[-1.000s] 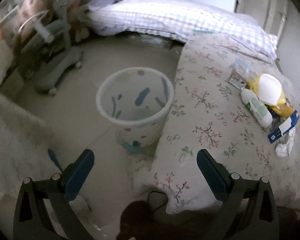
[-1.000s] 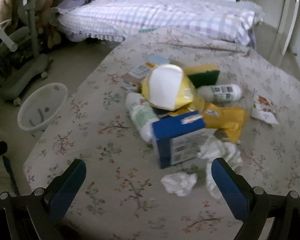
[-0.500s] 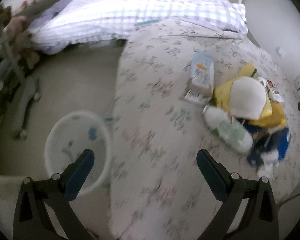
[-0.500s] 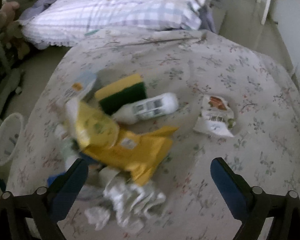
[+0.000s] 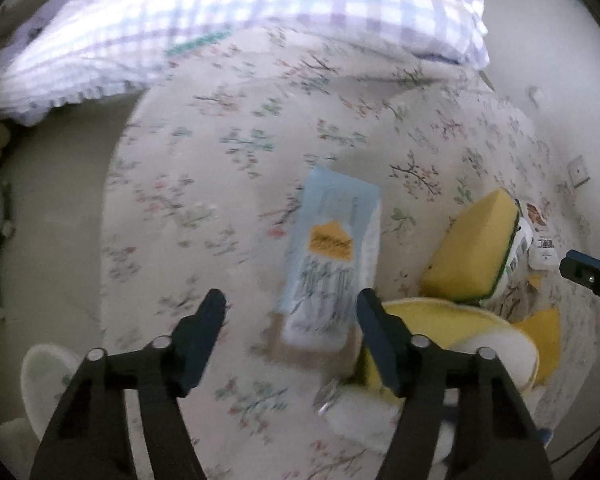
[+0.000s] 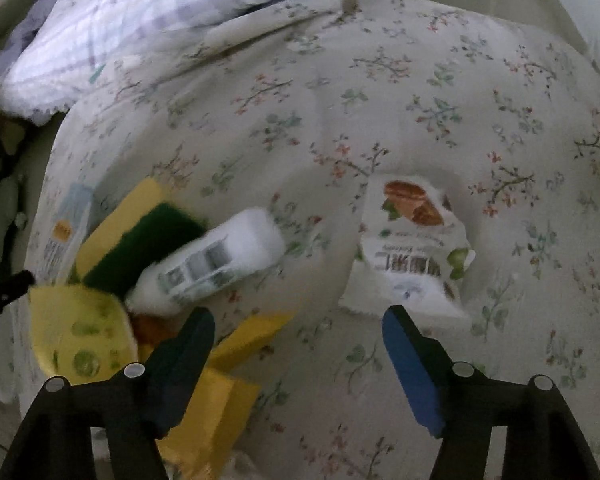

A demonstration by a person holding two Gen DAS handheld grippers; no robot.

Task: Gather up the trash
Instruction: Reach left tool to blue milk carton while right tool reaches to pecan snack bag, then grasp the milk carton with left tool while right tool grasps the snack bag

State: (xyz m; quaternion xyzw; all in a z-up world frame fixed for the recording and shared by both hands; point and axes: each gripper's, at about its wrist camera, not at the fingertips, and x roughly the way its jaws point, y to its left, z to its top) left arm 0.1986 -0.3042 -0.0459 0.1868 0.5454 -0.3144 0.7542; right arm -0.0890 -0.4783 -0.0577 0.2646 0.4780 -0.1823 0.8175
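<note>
A bed (image 5: 228, 168) under a floral cover fills both views, a checked pillow (image 5: 204, 20) at its head and a white bin (image 5: 40, 380) on the floor beside it. The trash lies heaped mid-bed: one sponge (image 6: 140, 236), one white bottle (image 6: 216, 260), one blue packet (image 5: 332, 252), one snack wrapper (image 6: 412, 248). Left claw (image 5: 290, 328) and right claw (image 6: 300, 344) are closing, both empty above the heap

bed (image 5: 260, 128): floral cover | pillow (image 5: 228, 20): checked | wall (image 5: 540, 40): pale
</note>
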